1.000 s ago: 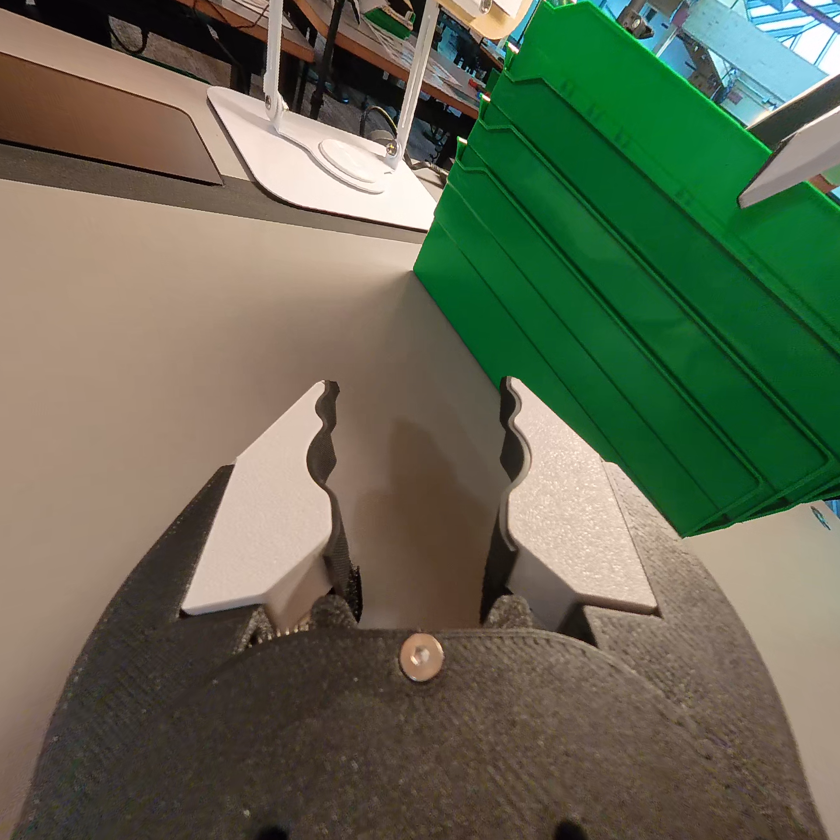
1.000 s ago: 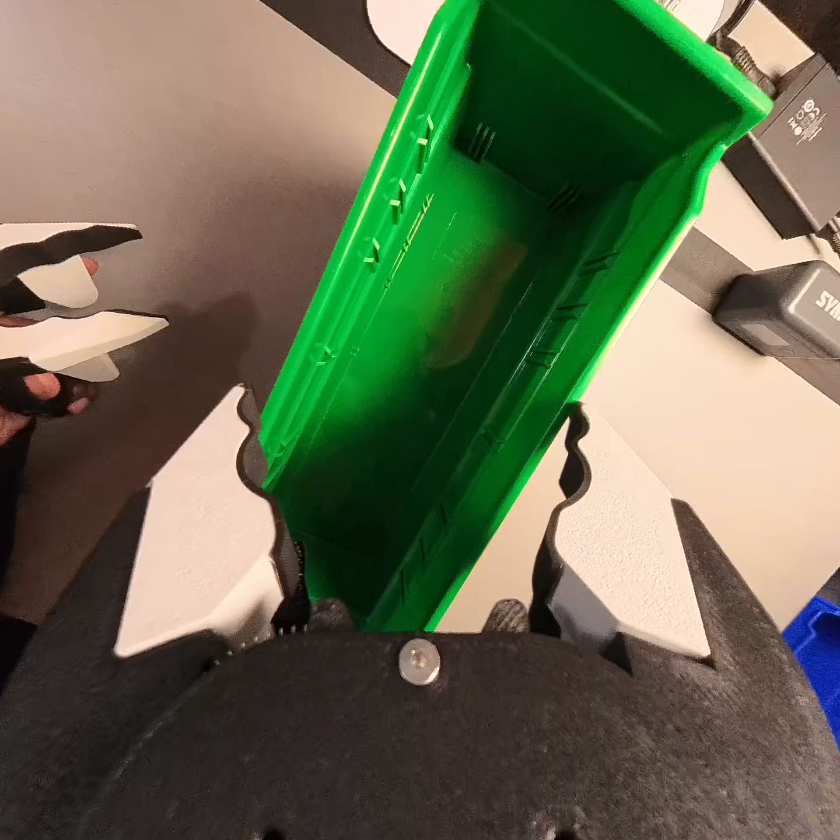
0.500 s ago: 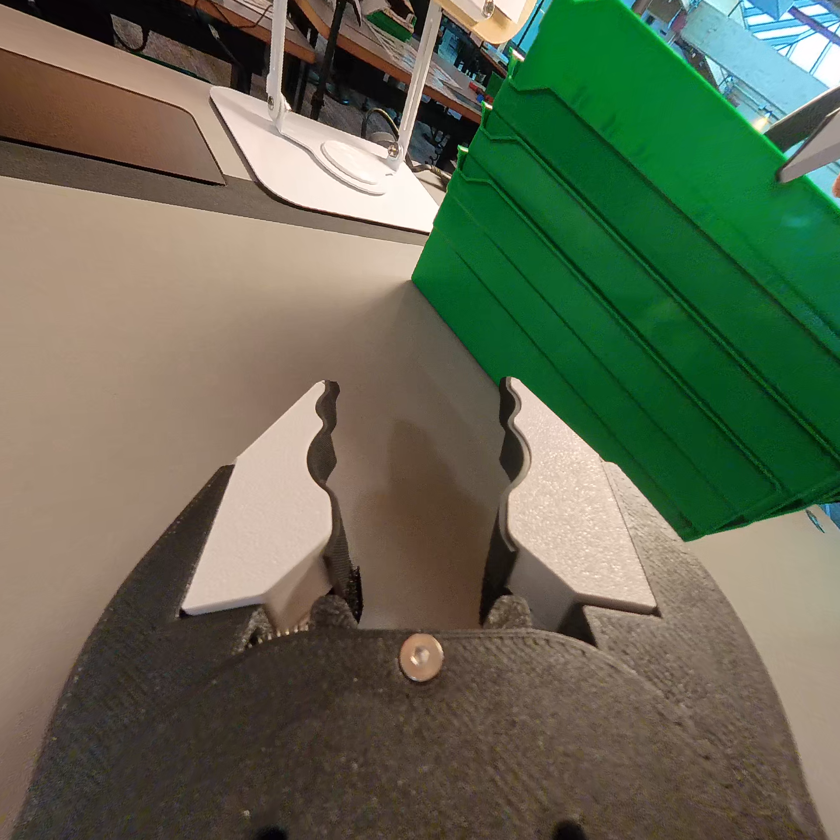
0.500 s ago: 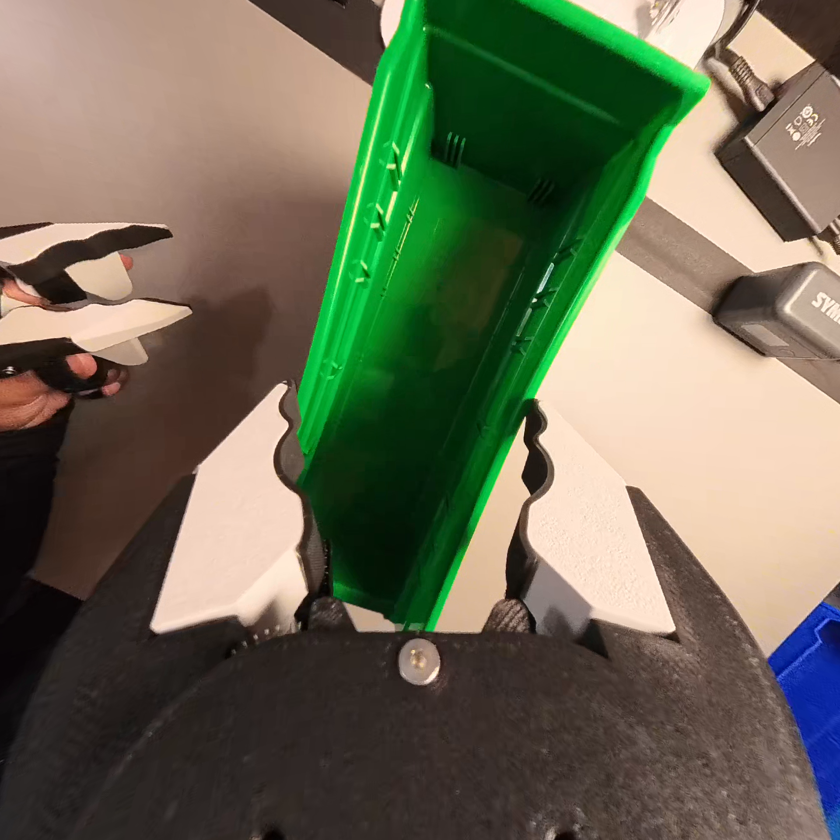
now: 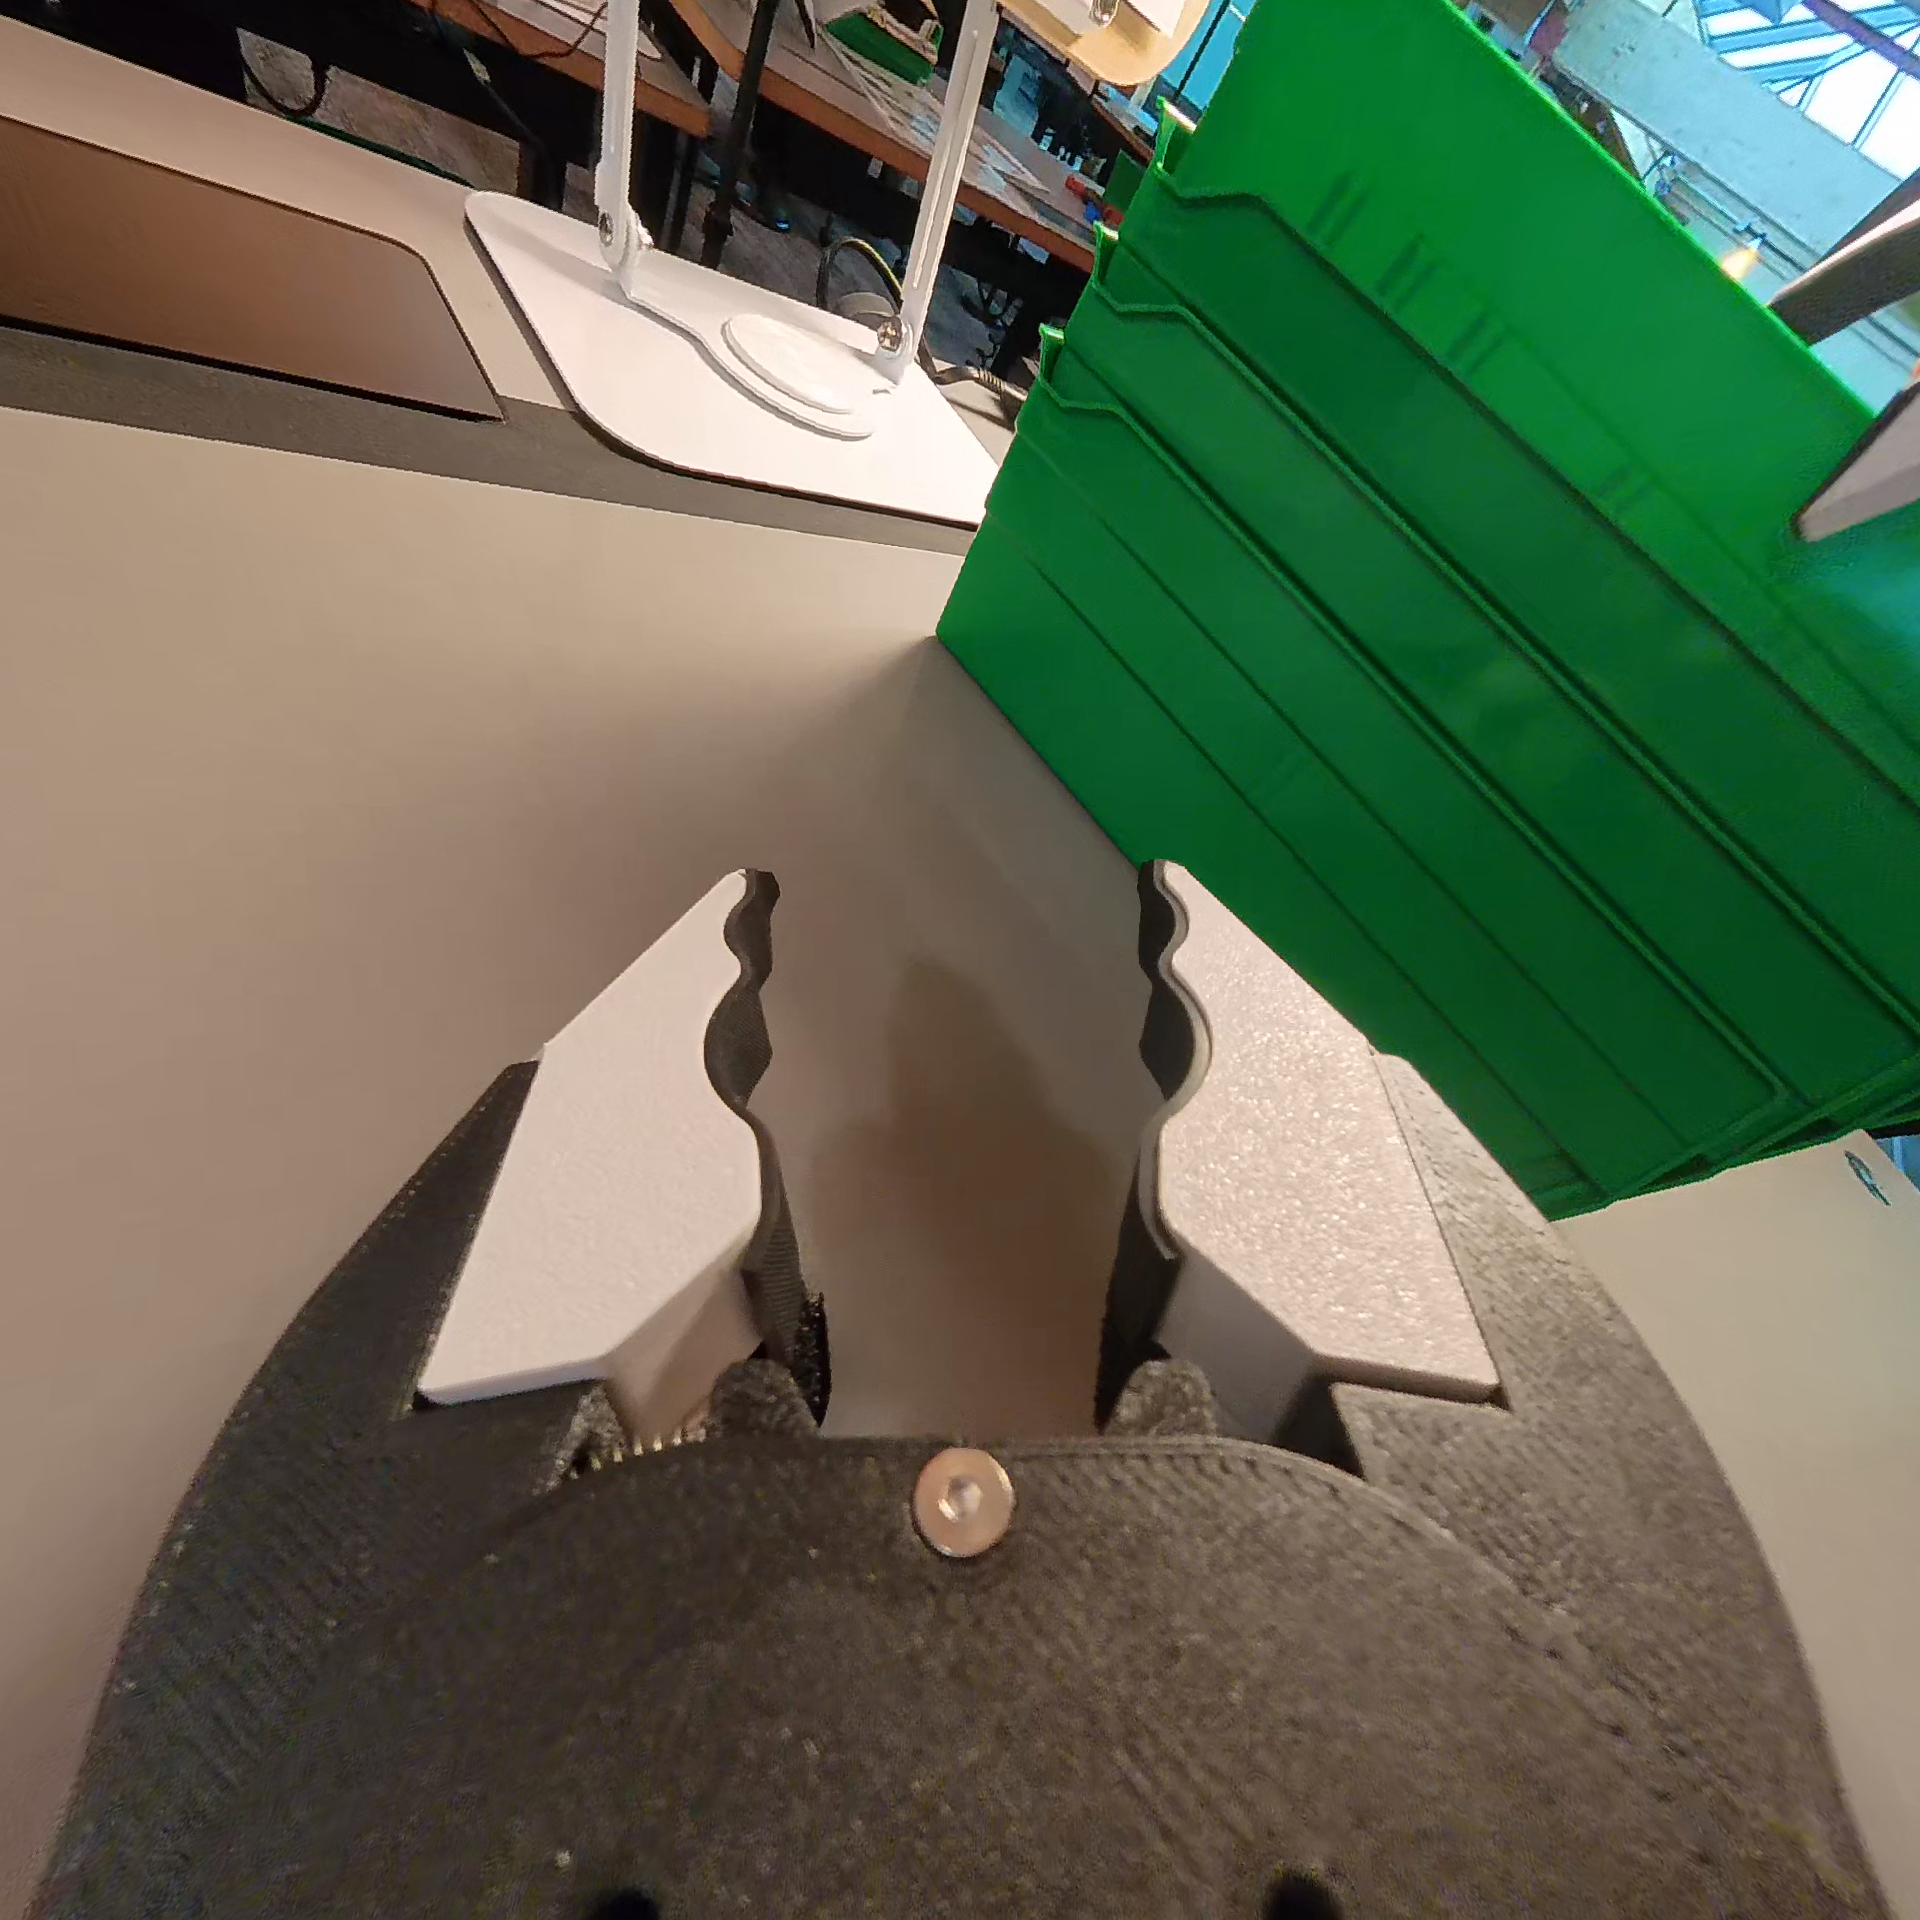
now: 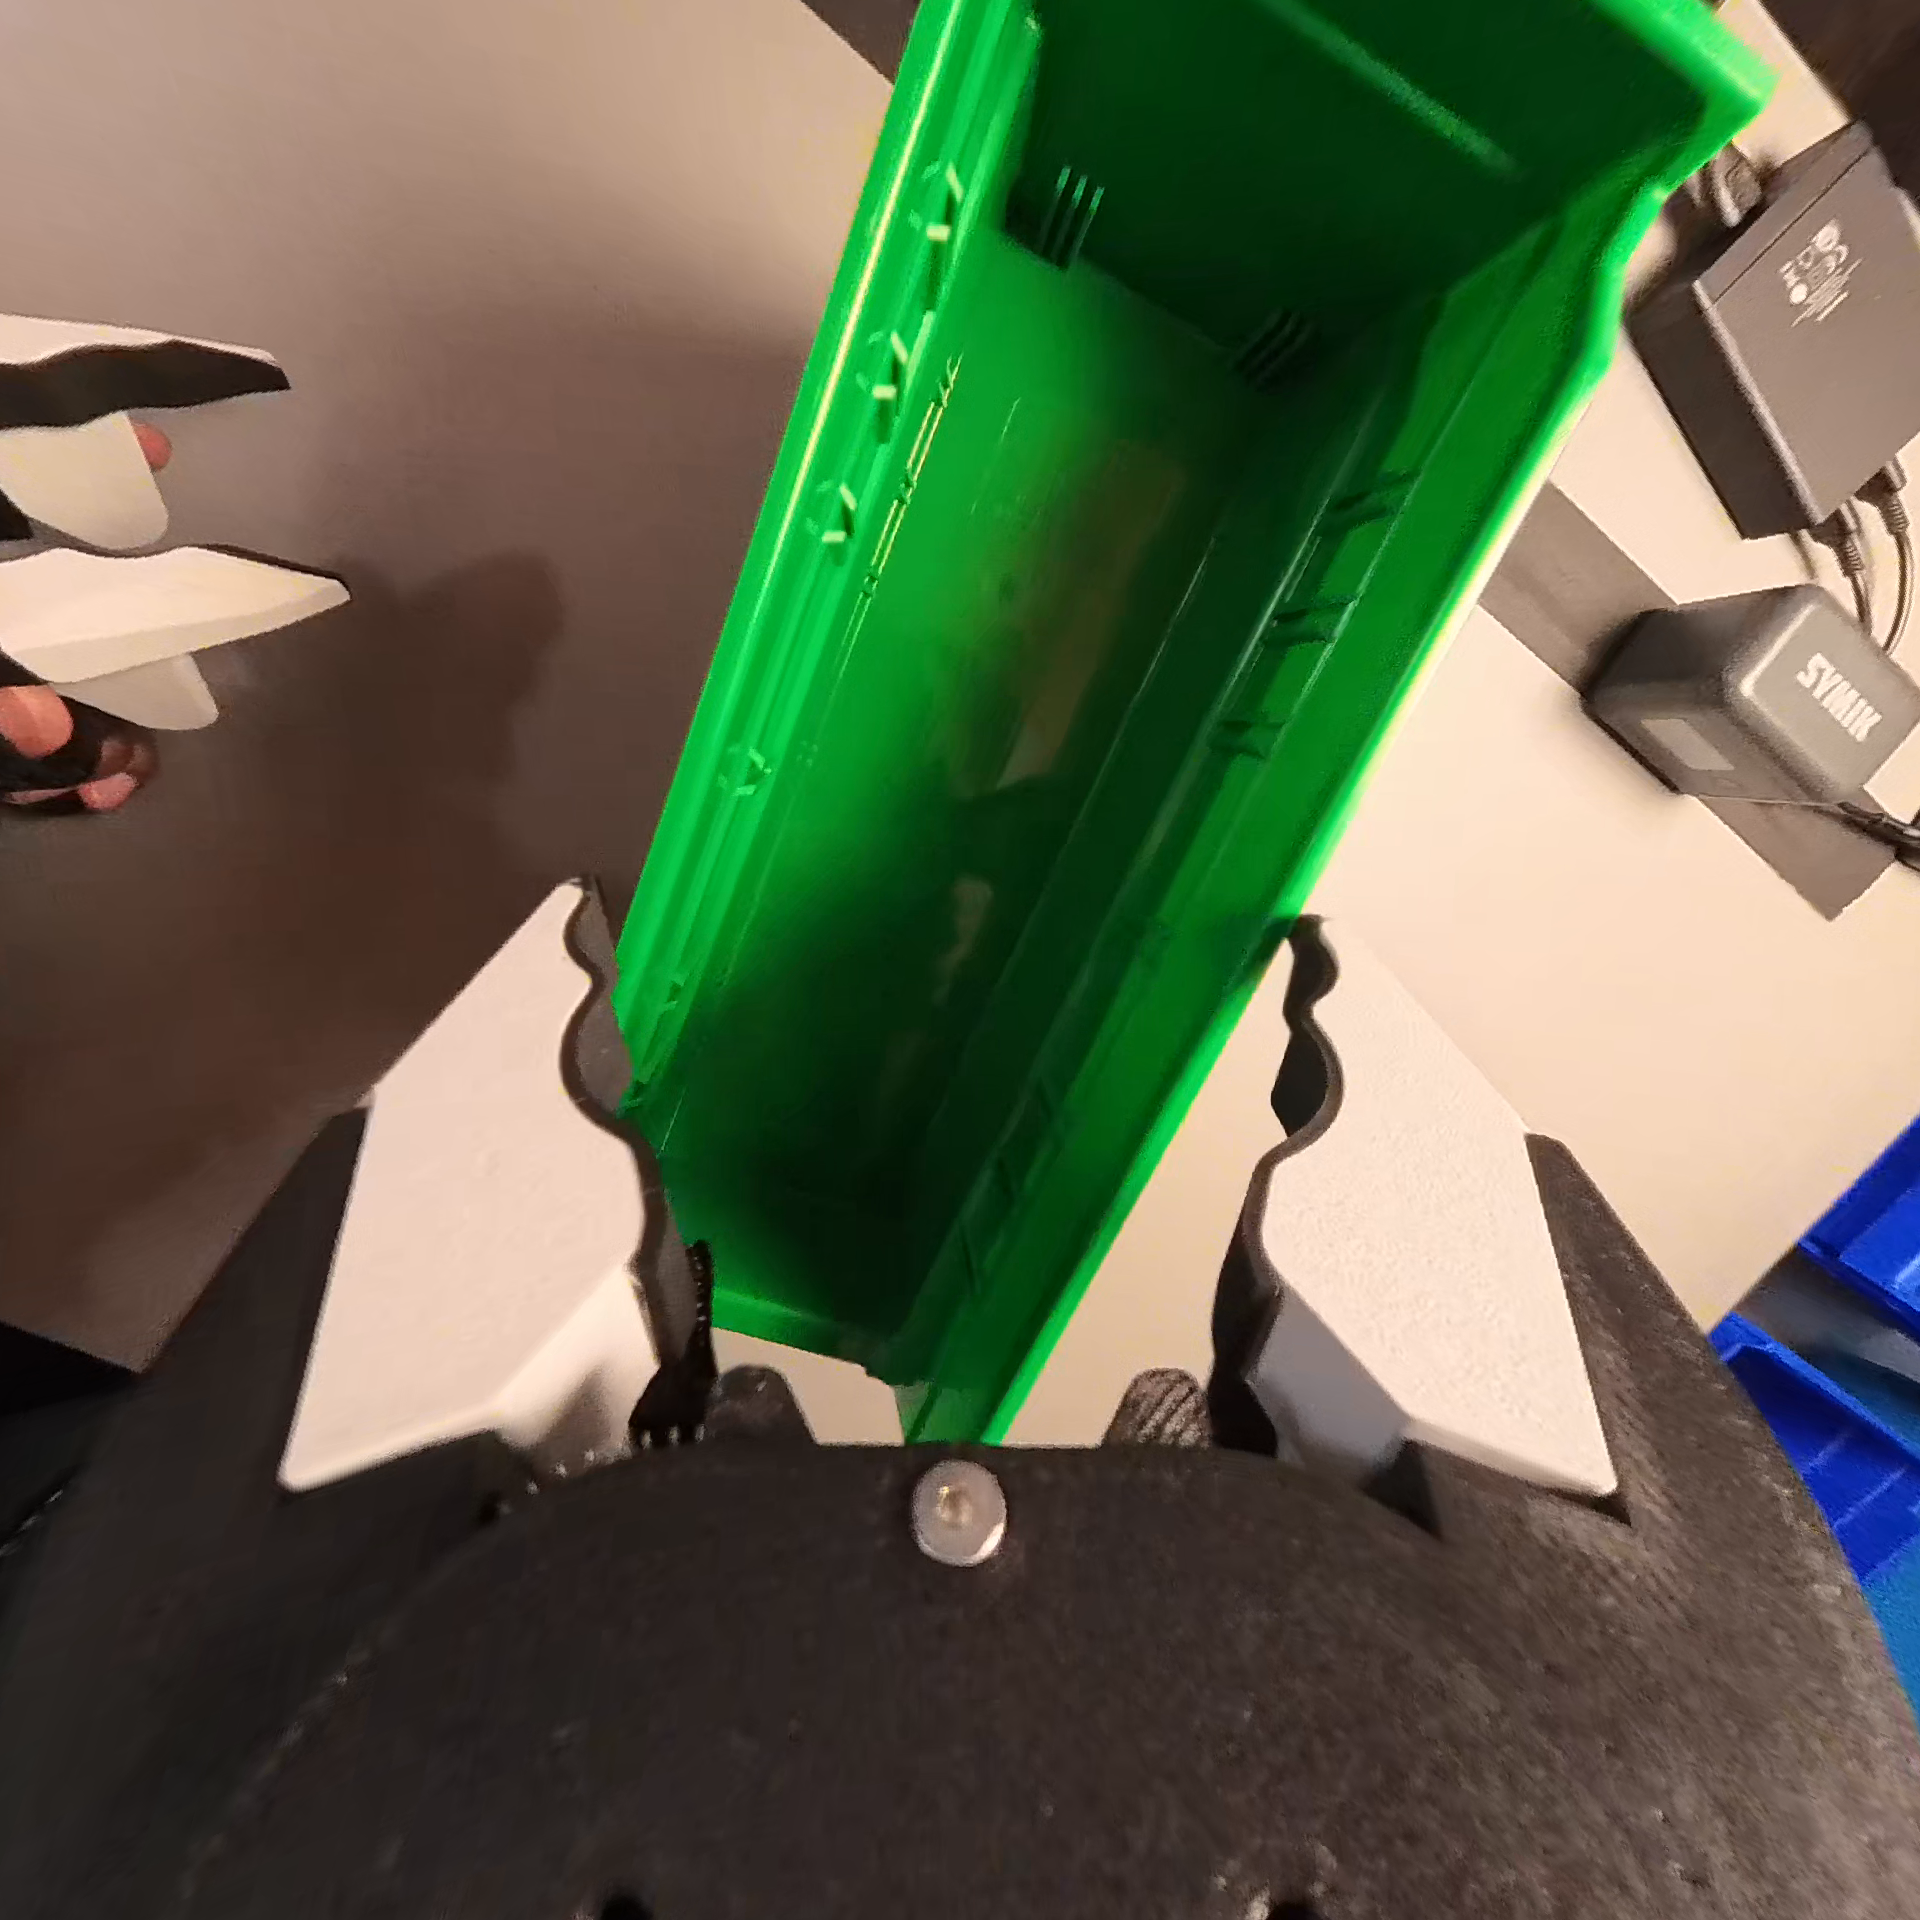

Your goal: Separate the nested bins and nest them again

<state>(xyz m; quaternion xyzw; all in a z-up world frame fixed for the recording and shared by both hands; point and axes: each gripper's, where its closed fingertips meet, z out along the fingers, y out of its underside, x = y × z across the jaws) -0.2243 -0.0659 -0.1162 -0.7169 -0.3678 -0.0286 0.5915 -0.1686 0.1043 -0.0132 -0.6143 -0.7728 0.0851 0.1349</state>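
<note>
A stack of nested green plastic bins (image 5: 1455,644) filled the upper right. They looked rigid, light and smooth; the rim was judged the best hold. The left gripper (image 5: 956,894) was half open and empty. The right gripper (image 6: 945,935) was spread wide around the top bin (image 6: 1091,675), a gap visible at its right pad.

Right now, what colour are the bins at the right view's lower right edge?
Blue, beside the green bin stack; best seen in the right wrist view.

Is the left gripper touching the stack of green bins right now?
Cannot tell. In the left wrist view the left gripper is open on bare table, and its right fingertip overlaps the green bins' lower edge, hiding any gap.
</note>
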